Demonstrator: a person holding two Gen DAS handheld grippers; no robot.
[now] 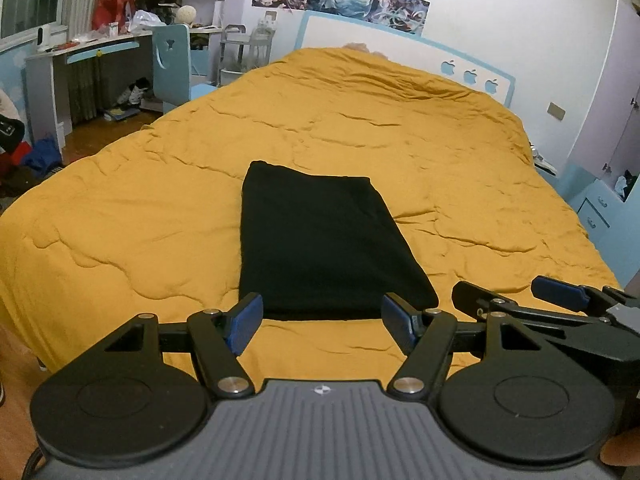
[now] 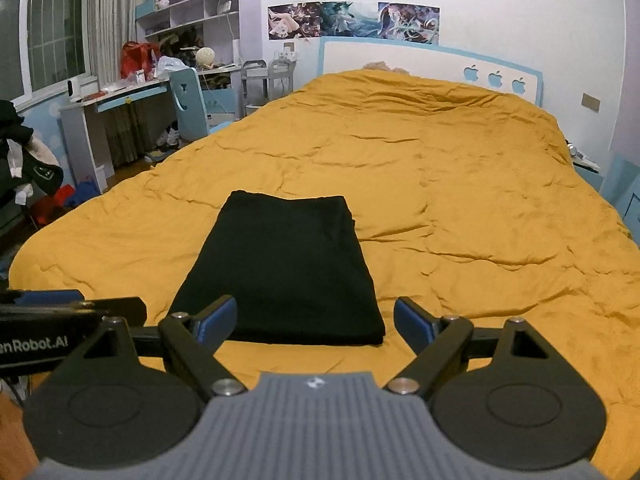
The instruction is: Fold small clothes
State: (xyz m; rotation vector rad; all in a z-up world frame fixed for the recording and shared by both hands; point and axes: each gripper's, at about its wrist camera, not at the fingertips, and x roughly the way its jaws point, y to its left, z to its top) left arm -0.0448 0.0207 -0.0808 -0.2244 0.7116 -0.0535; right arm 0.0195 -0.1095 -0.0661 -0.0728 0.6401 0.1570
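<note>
— Looking down both sets of tongs now. What do you have on the left?

— My left tongs (image 1: 322, 322) stand spread wide with nothing between the blue pads (image 1: 244, 322). The right tongs (image 2: 316, 326) are spread too, also empty.

— And the garment?

— The black garment (image 1: 320, 244) lies folded into a neat rectangle on the yellow quilt (image 1: 120, 220), just beyond both sets of tongs, not touched by either. Further out I see the bed's headboard (image 2: 400, 56) and the cluttered bench (image 2: 120, 98) by the window.

home bedroom: bed (image 2: 460, 184) (mustard quilt), desk (image 2: 120, 98), wall shelves (image 2: 188, 4), posters (image 2: 352, 20).
</note>
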